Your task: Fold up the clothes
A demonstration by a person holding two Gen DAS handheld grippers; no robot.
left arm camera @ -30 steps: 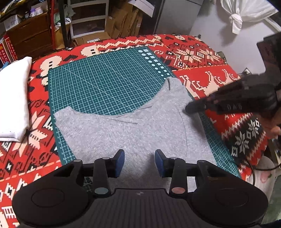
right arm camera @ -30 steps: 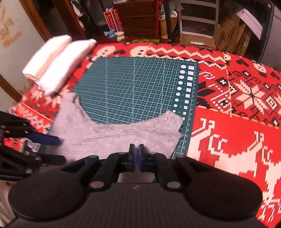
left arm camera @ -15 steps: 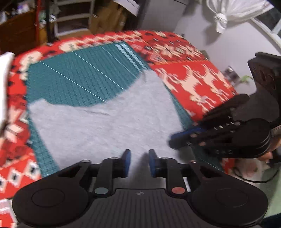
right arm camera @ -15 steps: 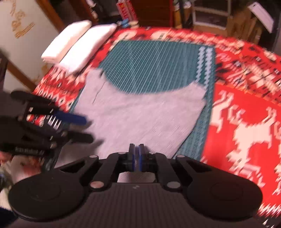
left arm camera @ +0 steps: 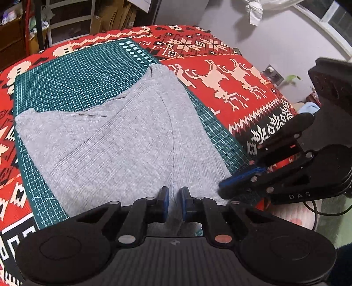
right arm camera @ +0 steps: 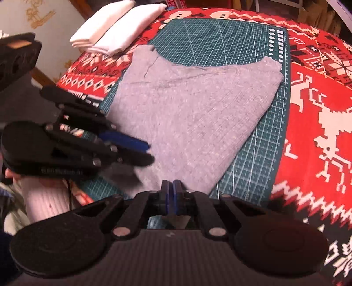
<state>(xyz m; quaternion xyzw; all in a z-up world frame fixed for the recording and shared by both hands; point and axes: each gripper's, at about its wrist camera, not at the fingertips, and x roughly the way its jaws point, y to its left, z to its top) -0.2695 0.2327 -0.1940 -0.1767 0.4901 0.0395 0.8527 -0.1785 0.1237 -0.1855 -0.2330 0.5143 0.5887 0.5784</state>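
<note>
Both grippers have dropped to the grey knit garment's [left arm camera: 123, 140] near hem on the green cutting mat [left arm camera: 72, 72]. Left gripper [left arm camera: 175, 203], at 6 o'clock, jaws narrowly apart astride a fold; right gripper [right arm camera: 171, 199], at 4 o'clock, jaws clamped on the hem.

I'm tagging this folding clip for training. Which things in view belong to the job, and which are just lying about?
Part of the job:
grey garment
left gripper, closing on its near edge
right gripper, shut on the garment
green cutting mat under it

Lying about:
folded white cloths
red patterned cover
cardboard boxes
</note>
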